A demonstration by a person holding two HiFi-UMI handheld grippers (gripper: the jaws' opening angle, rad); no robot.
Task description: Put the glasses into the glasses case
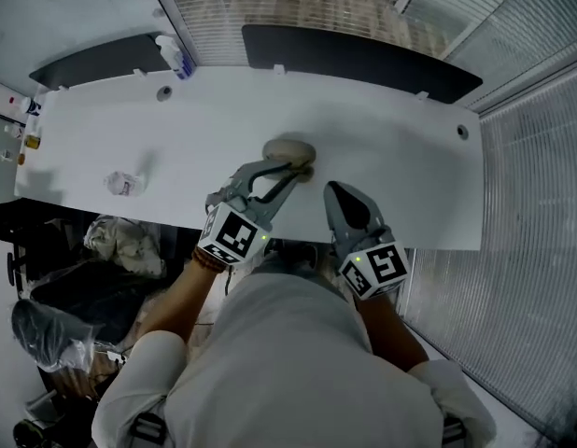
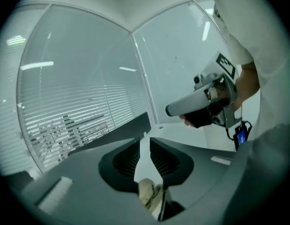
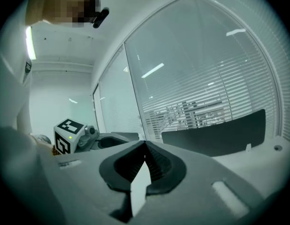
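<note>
A beige glasses case point(image 1: 288, 150) lies closed on the white table point(image 1: 401, 166), near its front edge. No glasses show in any view. My left gripper point(image 1: 296, 169) hangs in the air just over the case; its jaws stand a narrow gap apart with nothing between them. Through that gap, in the left gripper view, the case point(image 2: 148, 191) shows far below my left gripper point(image 2: 144, 143). My right gripper point(image 1: 333, 188) floats to the right of the case, over the table's edge. In its own view the right gripper point(image 3: 145, 145) has its tips touching and holds nothing.
A crumpled clear wrapper point(image 1: 123, 184) lies at the table's left. A spray bottle point(image 1: 175, 57) stands at the back left edge, with small bottles point(image 1: 31, 127) at the far left. Dark panels point(image 1: 358, 60) line the back, bags point(image 1: 120, 243) sit on the floor at the left, and blinds run along the right.
</note>
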